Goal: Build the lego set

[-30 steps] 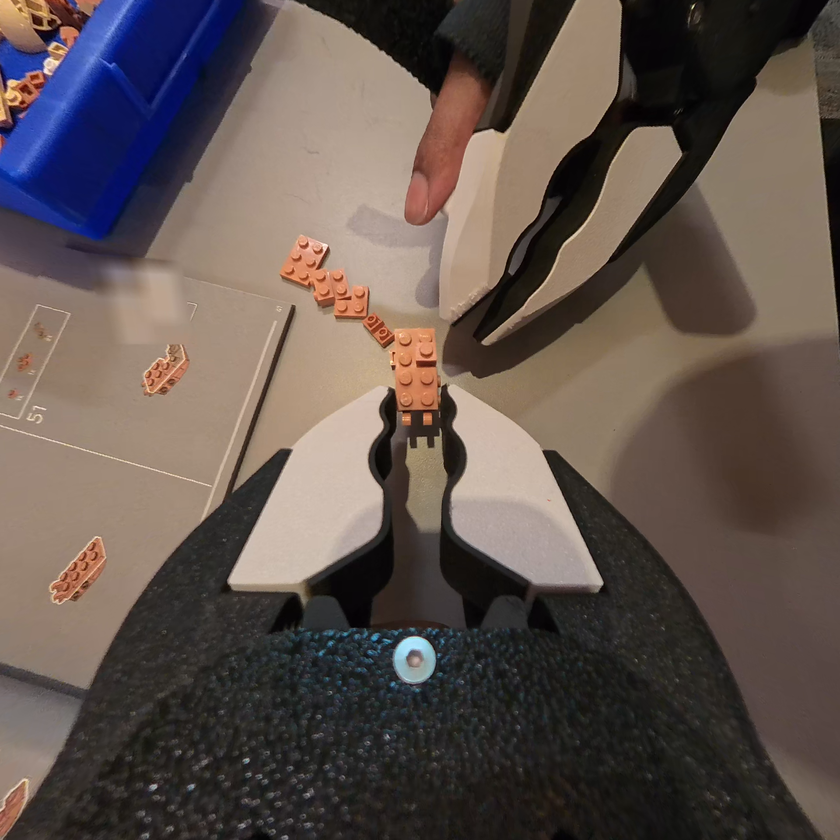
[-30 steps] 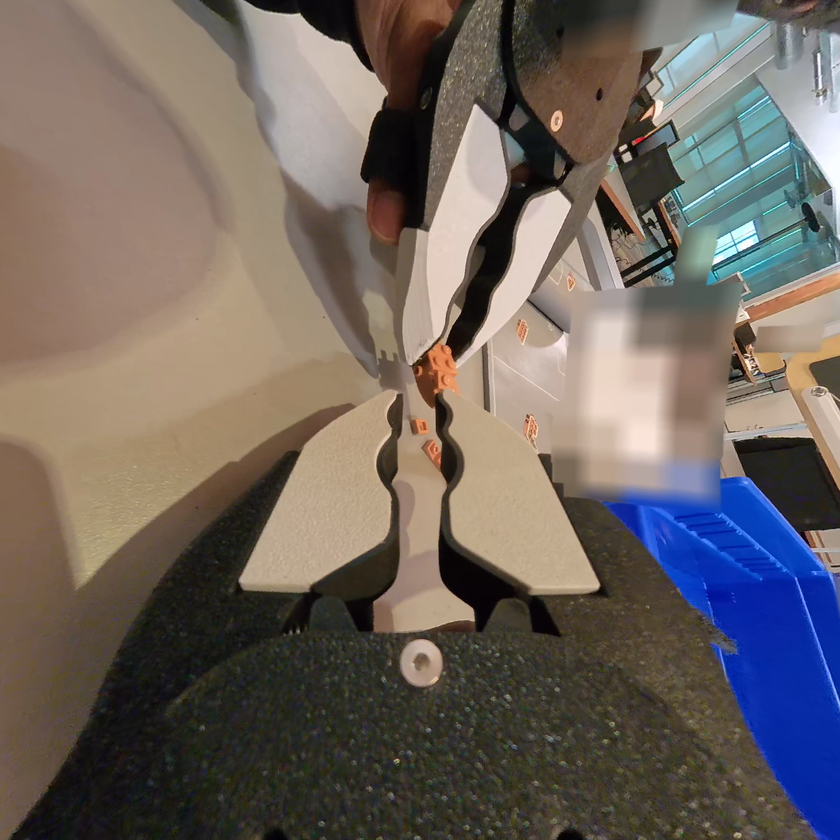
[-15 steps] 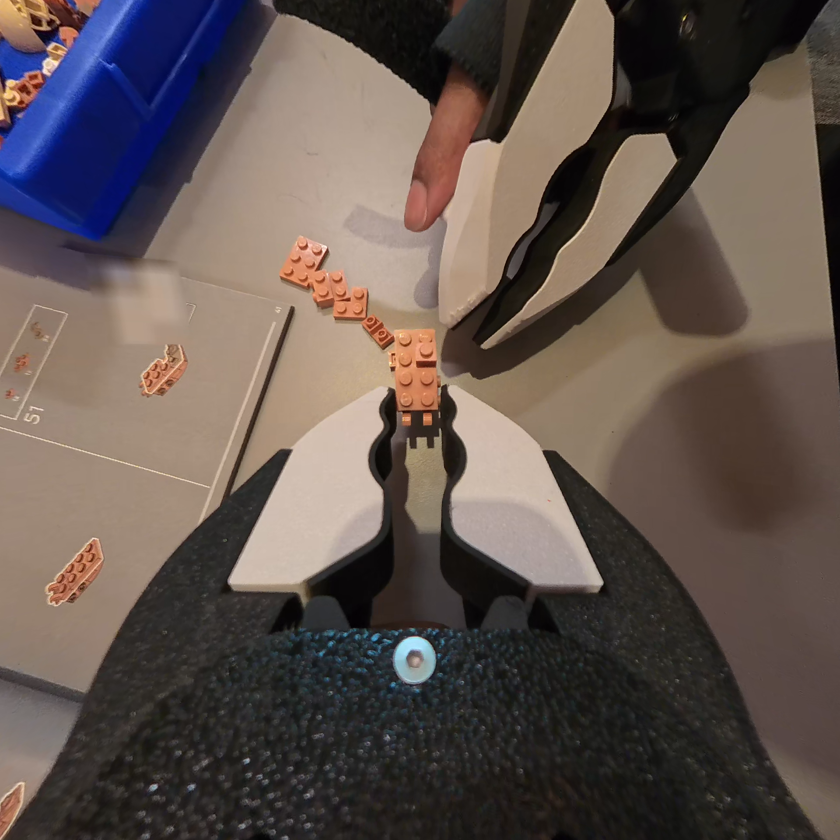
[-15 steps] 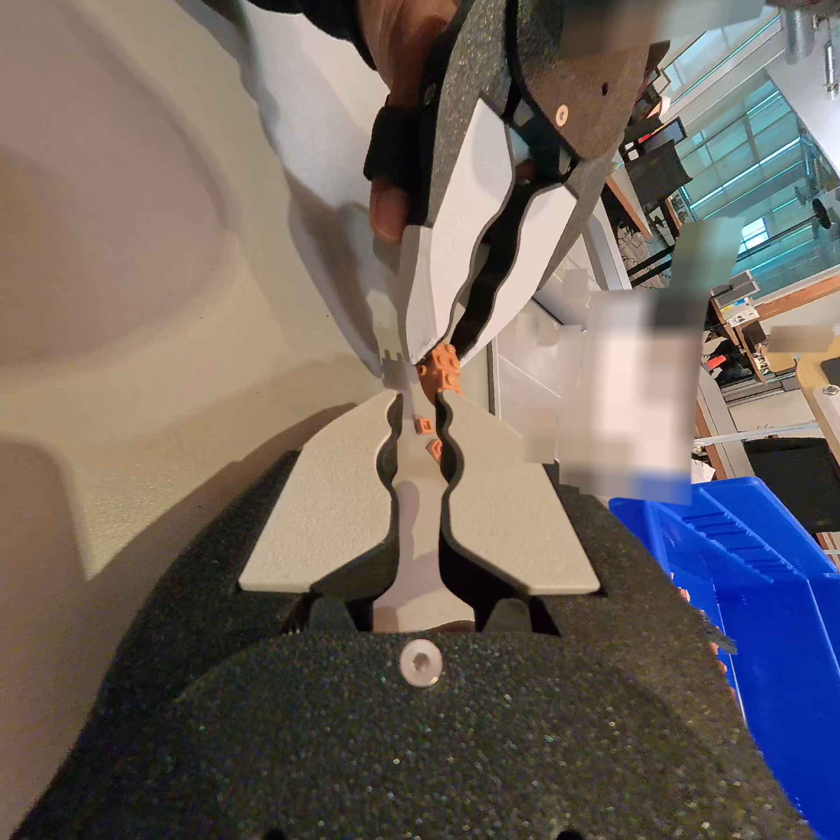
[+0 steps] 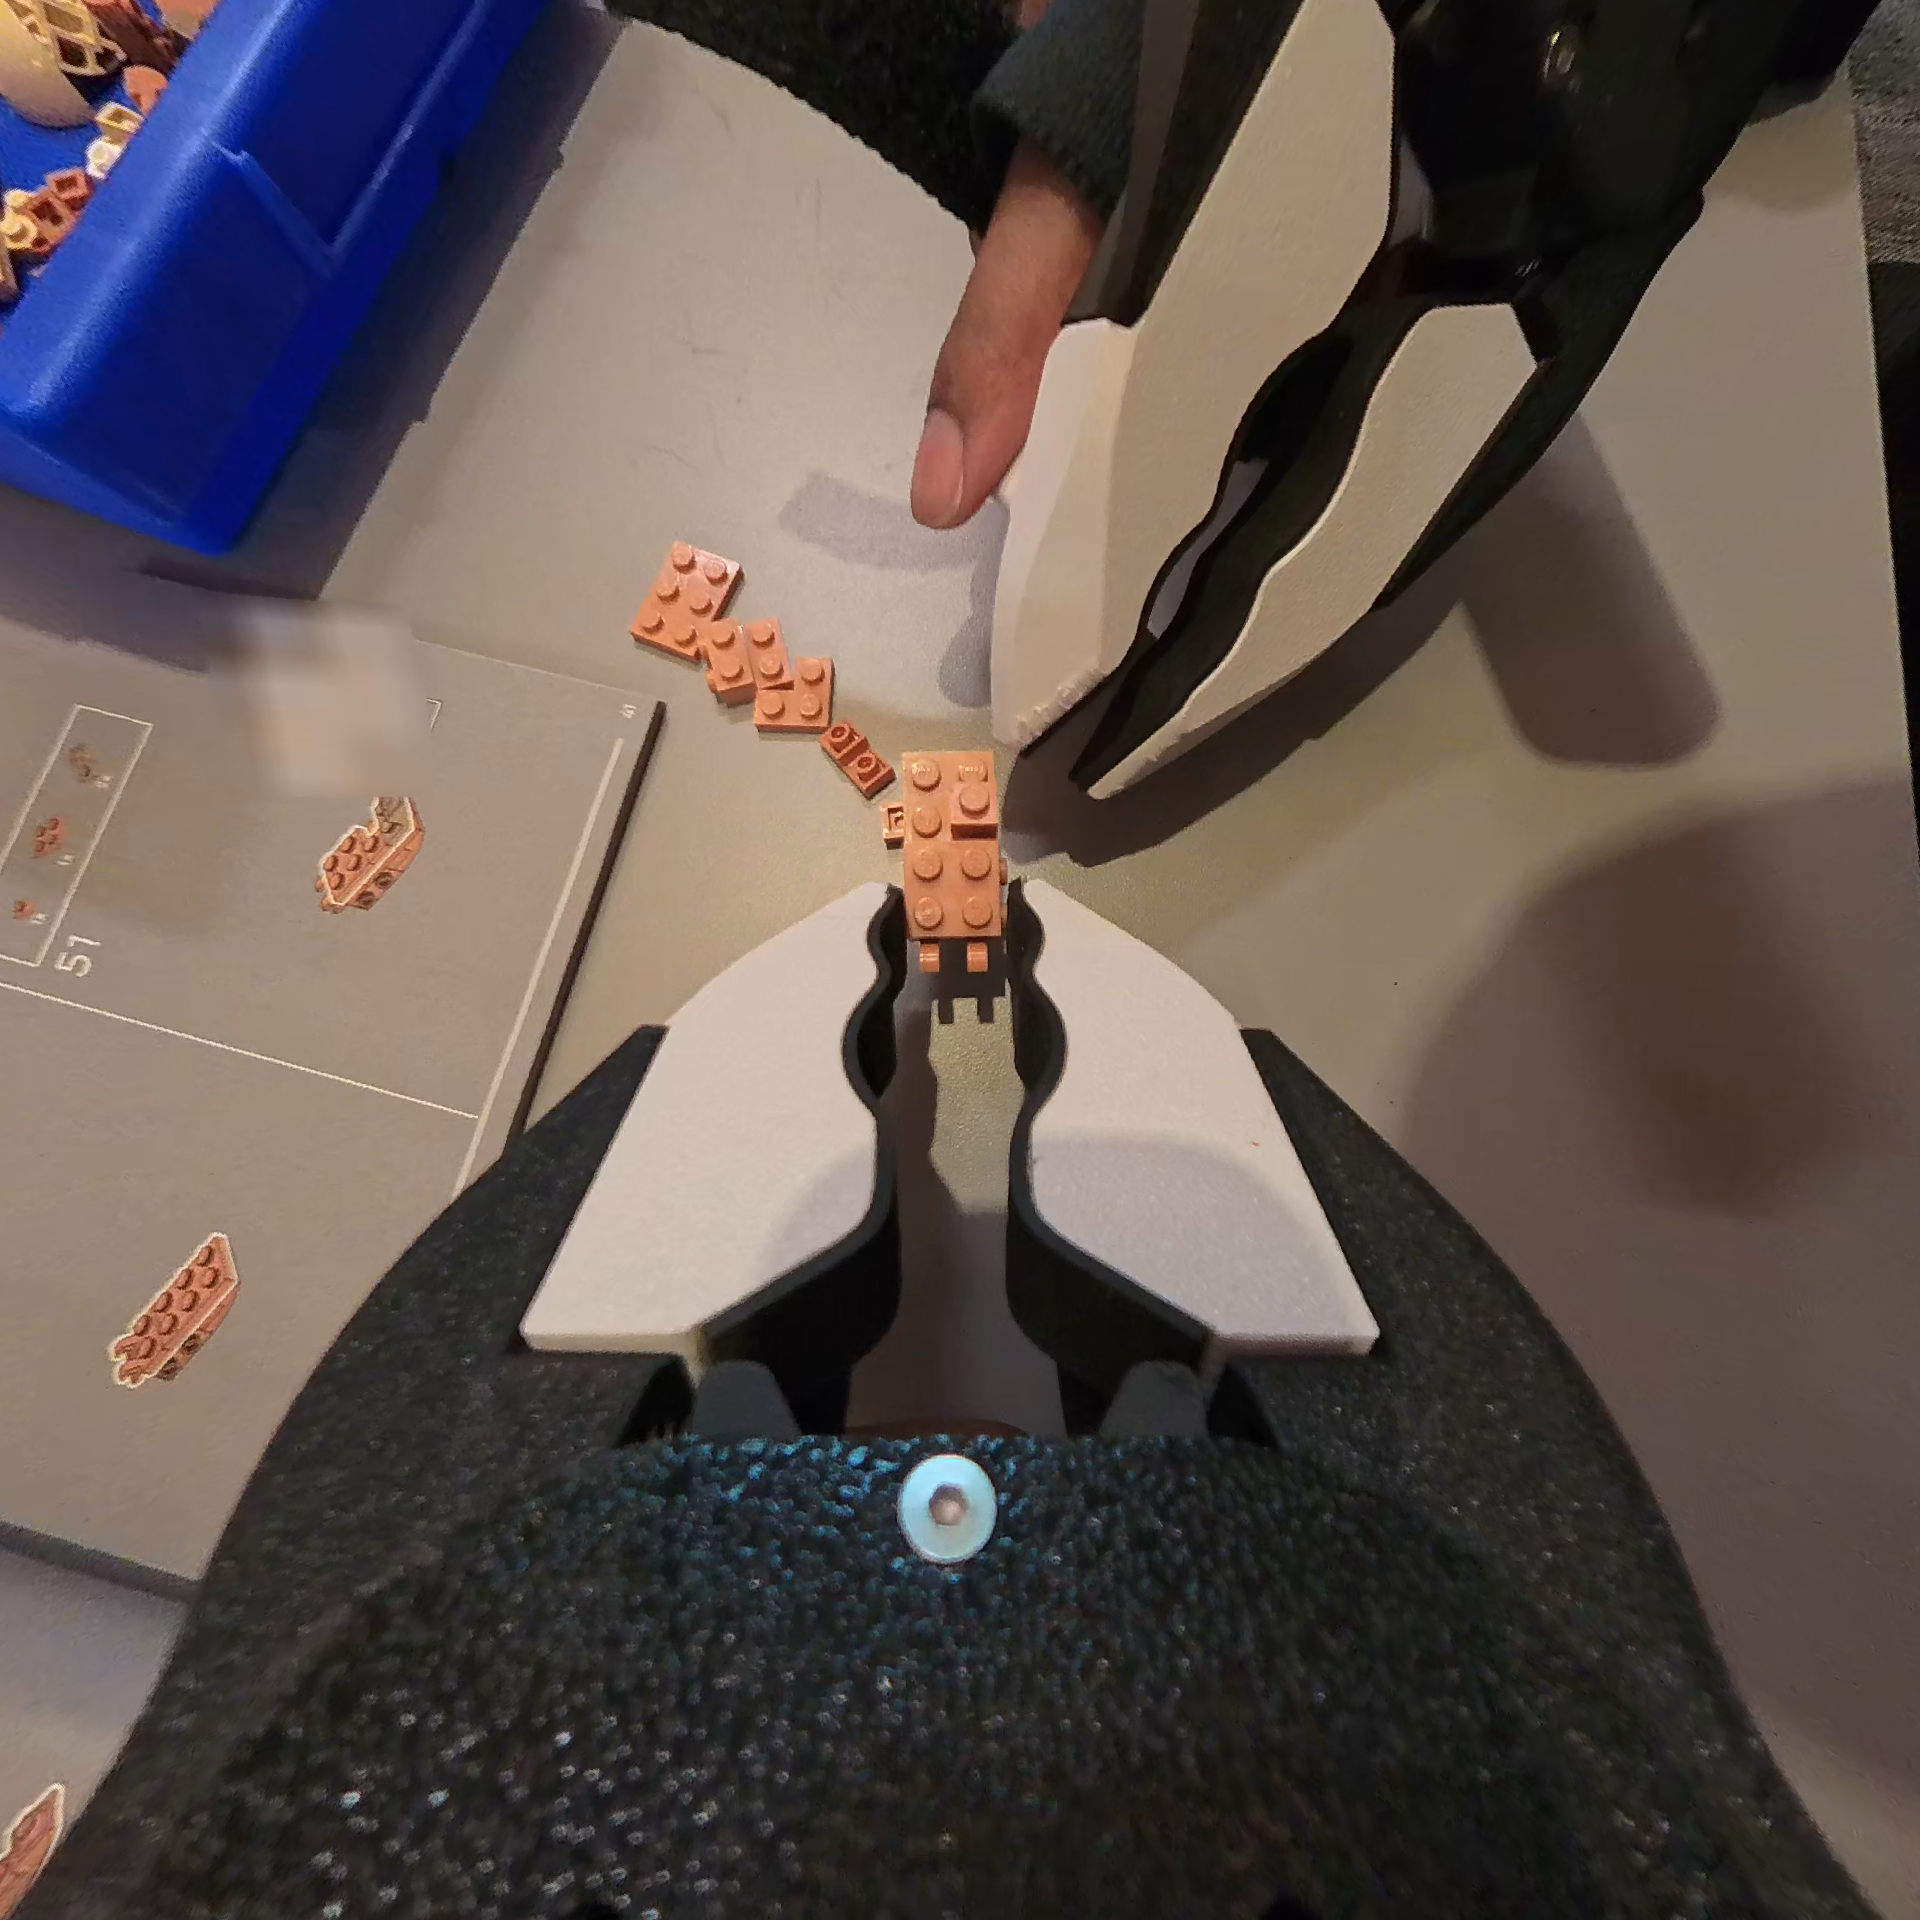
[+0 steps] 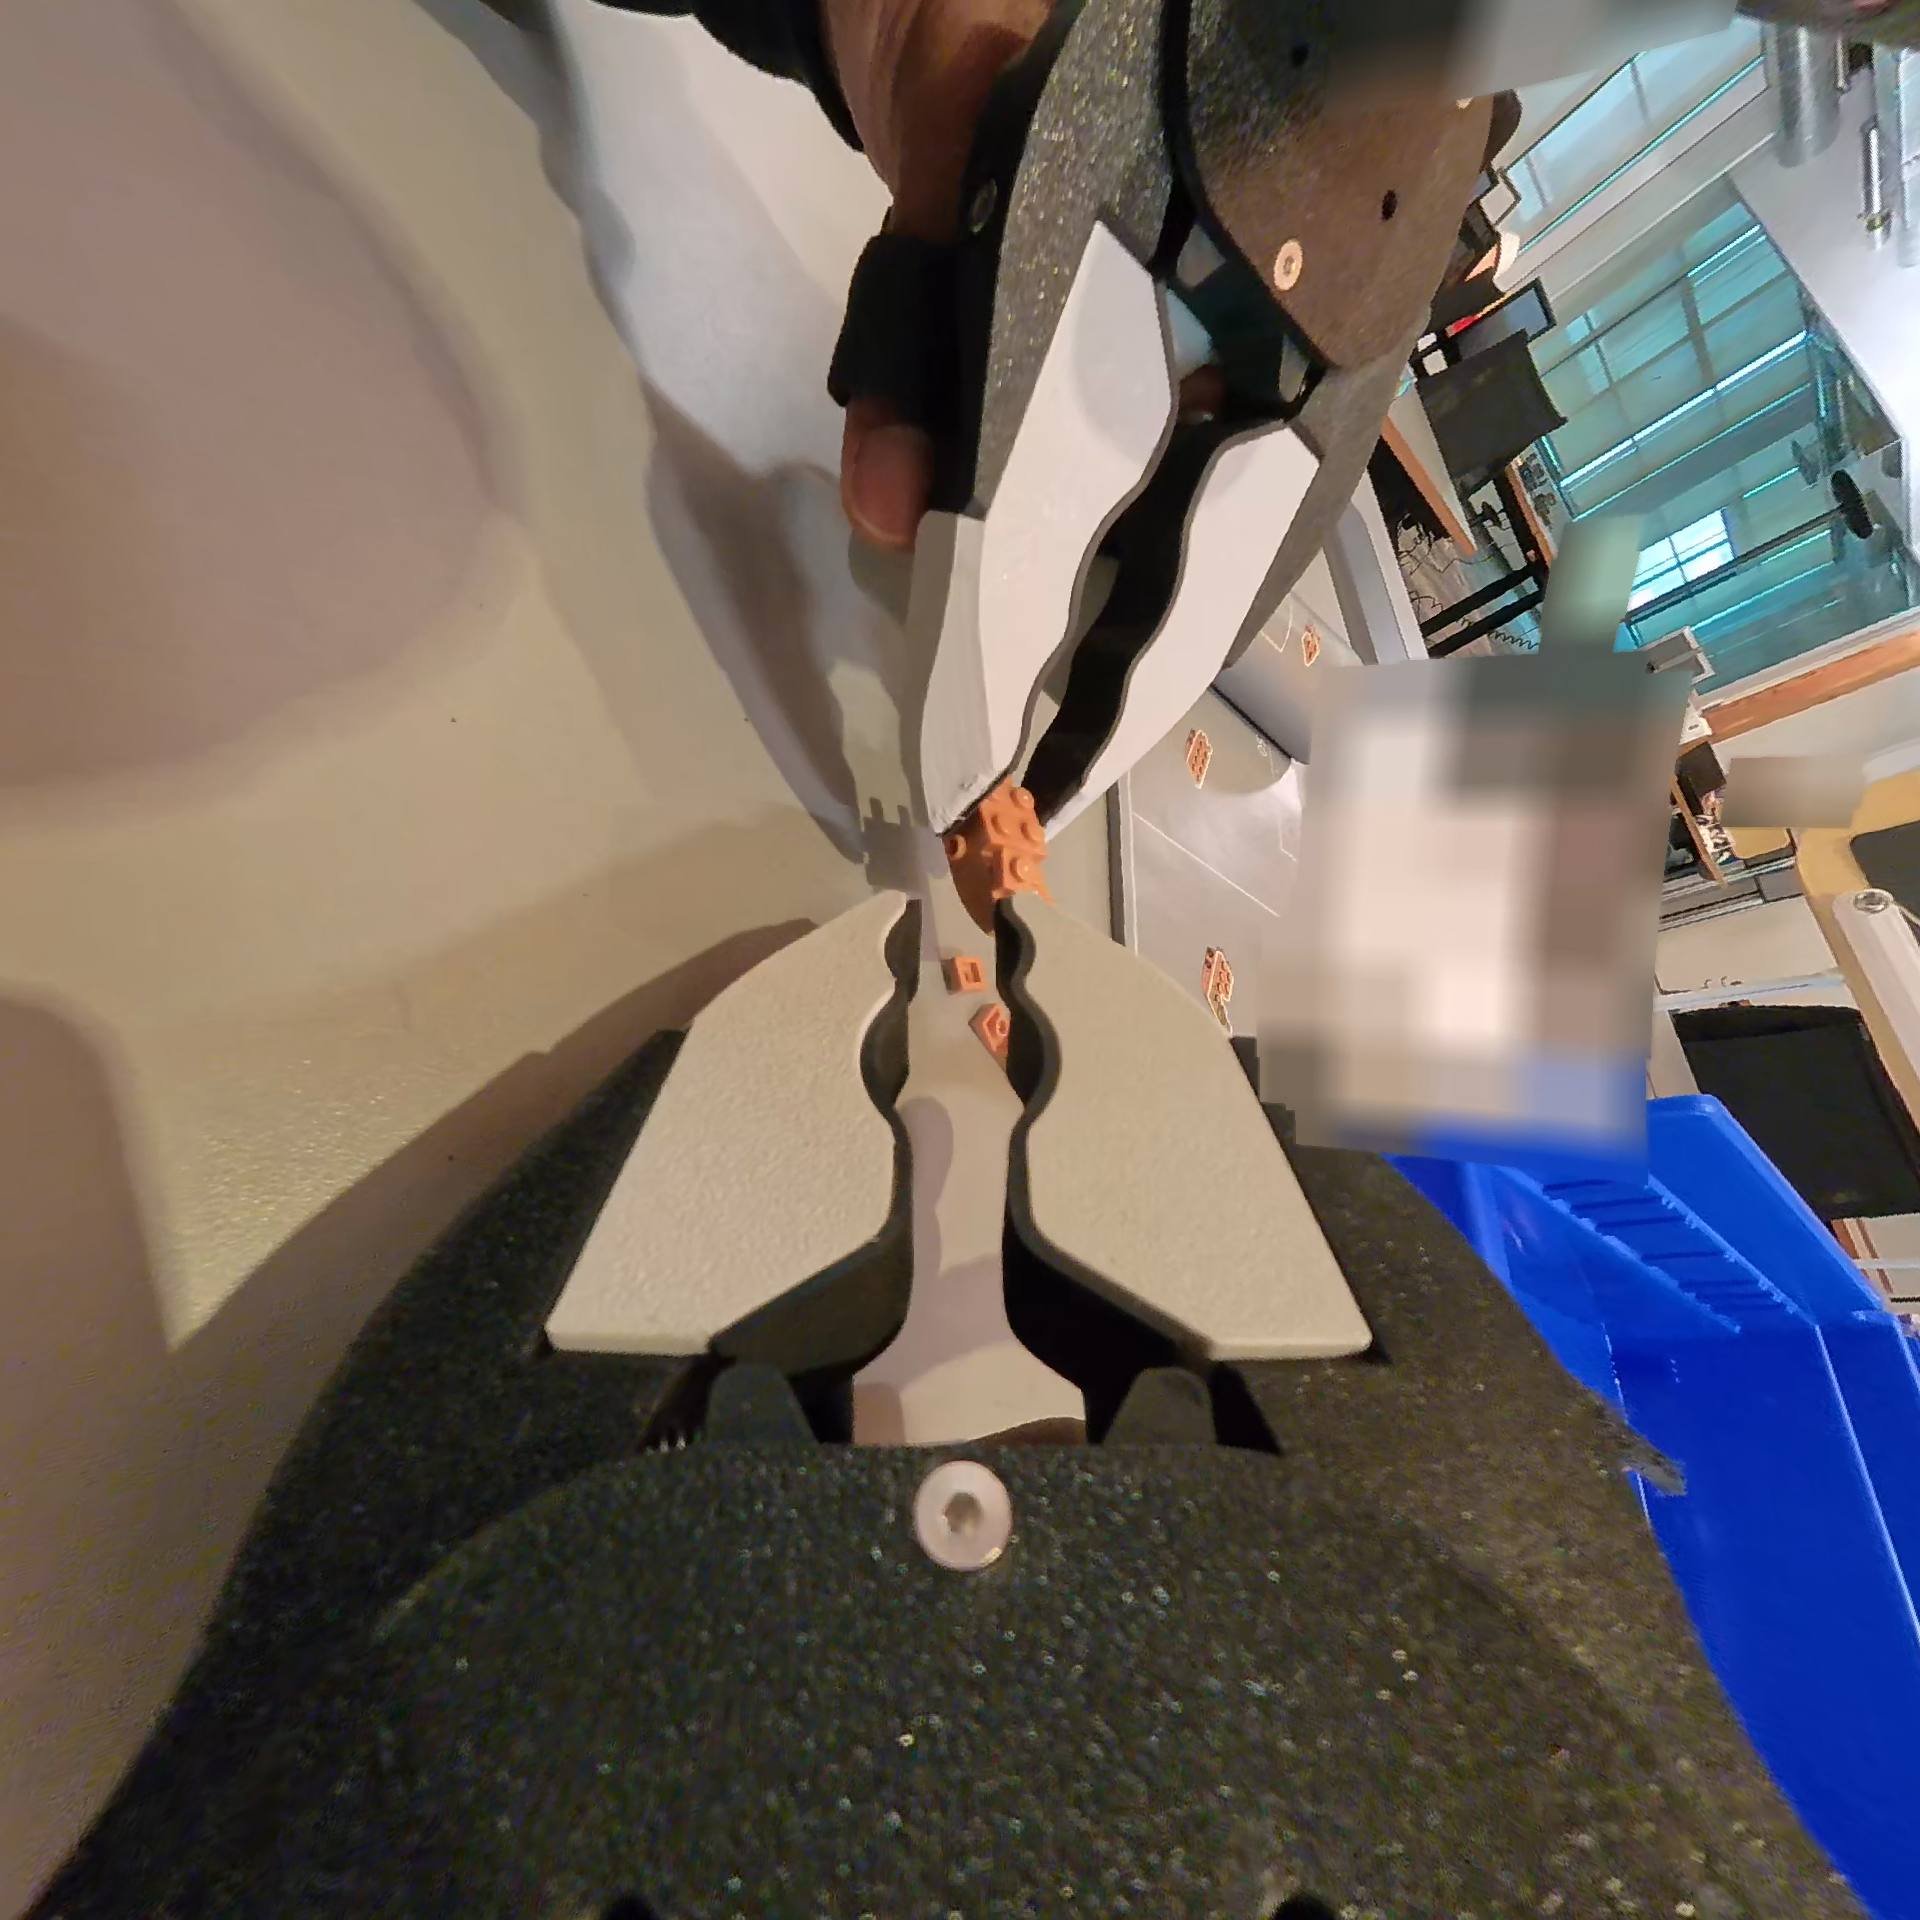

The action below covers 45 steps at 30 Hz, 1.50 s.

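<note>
The left hand-held gripper [image 5: 954, 902] clenches an orange brick assembly [image 5: 952, 850] above the tabletop [image 5: 1351, 987], while the right hand-held gripper [image 5: 1049, 764], slightly parted and holding nothing, hovers just beside that assembly, loose orange plates [image 5: 743, 652] near it, an instruction booklet [image 5: 260, 987] and blue bin [image 5: 208, 260] farther off.

Orange studded brick assembly [image 5: 954, 852] clamped between left fingers [image 5: 790, 1081], above table
</note>
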Tool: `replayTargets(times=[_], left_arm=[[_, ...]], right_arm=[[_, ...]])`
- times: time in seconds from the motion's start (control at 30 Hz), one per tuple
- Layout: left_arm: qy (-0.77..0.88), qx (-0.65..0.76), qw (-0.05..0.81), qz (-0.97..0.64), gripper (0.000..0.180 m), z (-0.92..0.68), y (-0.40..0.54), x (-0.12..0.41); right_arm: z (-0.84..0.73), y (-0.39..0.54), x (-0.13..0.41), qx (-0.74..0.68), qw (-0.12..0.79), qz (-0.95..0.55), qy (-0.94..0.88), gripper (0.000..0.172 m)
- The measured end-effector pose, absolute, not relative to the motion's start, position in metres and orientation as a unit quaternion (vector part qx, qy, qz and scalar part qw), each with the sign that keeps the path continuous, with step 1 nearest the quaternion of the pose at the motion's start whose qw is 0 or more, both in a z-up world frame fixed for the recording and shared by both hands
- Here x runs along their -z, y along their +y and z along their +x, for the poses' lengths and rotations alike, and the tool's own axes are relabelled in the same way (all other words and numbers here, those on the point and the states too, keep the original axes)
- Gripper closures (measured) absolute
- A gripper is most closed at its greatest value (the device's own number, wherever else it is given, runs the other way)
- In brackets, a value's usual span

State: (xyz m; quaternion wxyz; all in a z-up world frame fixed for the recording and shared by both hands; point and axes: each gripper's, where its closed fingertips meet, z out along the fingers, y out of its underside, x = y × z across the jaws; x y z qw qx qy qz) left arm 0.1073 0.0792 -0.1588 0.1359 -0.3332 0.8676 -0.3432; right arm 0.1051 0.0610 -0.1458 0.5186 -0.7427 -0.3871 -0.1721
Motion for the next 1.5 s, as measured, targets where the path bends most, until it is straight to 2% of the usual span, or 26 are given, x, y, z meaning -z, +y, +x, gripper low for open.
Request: replayTargets(times=[0.43,0.83,1.13,1.33,1.5], left_arm=[[0.86,0.342,0.143,-0.351,0.163,0.11,0.086,0.155],[0.863,0.334,0.146,-0.35,0.163,0.108,0.083,0.154],[0.862,0.335,0.148,-0.35,0.163,0.108,0.084,0.153],[0.859,0.339,0.144,-0.355,0.163,0.108,0.084,0.152],[0.859,0.341,0.142,-0.355,0.163,0.107,0.083,0.151]], right_arm=[[0.109,0.064,0.145,0.191,0.525,-0.732,-0.391,0.157],[0.114,0.073,0.143,0.314,0.508,-0.673,-0.437,0.151],[0.116,0.073,0.143,0.29,0.519,-0.682,-0.425,0.152],[0.112,0.071,0.141,0.195,0.553,-0.71,-0.39,0.153],[0.113,0.072,0.143,0.216,0.543,-0.705,-0.401,0.153]])
